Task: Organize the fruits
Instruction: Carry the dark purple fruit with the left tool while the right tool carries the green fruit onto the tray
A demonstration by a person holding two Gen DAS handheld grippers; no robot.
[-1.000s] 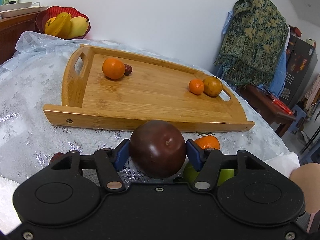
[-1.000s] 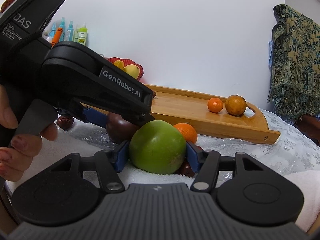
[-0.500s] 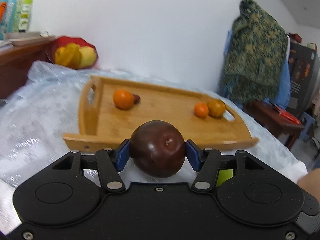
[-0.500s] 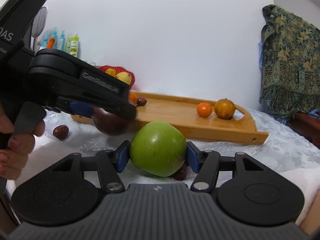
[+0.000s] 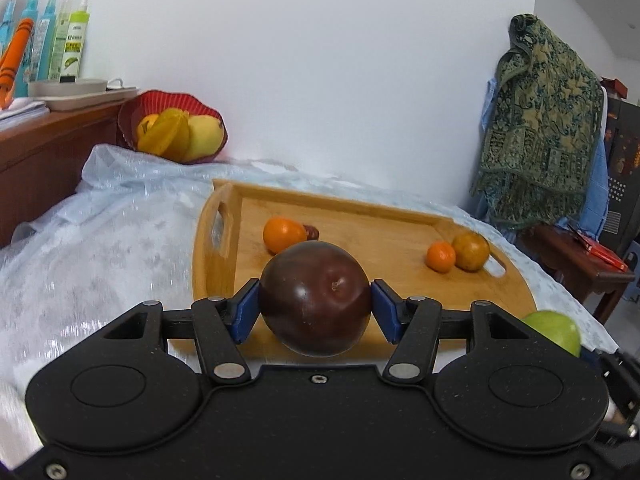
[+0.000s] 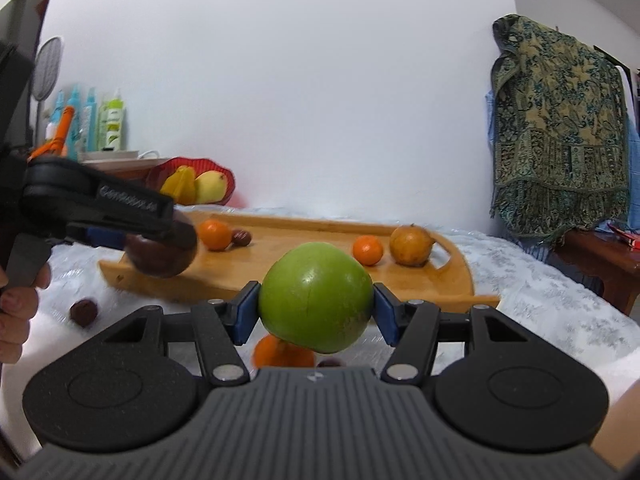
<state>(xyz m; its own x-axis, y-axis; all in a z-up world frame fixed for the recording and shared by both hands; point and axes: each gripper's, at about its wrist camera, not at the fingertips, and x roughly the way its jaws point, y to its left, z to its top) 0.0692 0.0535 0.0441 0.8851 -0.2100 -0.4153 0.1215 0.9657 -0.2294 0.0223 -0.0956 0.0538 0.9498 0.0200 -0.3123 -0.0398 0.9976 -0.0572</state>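
1. White wall rose behind a desk (image 6: 560,312) under glossy, crinkled plastic cloth.
2. Left tongs (image 5: 314,309) gripped a smooth, round dark-red apple (image 5: 314,298) above the tray's near edge.
3. Bamboo tray (image 6: 304,268) carried two oranges, a russet fruit and a wrinkled date.
4. Right tongs (image 6: 315,307) clamped a waxy green apple (image 6: 315,297) before the tray.

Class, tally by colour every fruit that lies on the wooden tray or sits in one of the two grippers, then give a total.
Orange: 2 (large orange, small mandarin)
Golden-brown: 1 (round fruit beside the mandarin)
Dark red: 2 (date on the tray, plum in the left gripper)
Green: 1 (apple in the right gripper)
Total: 6
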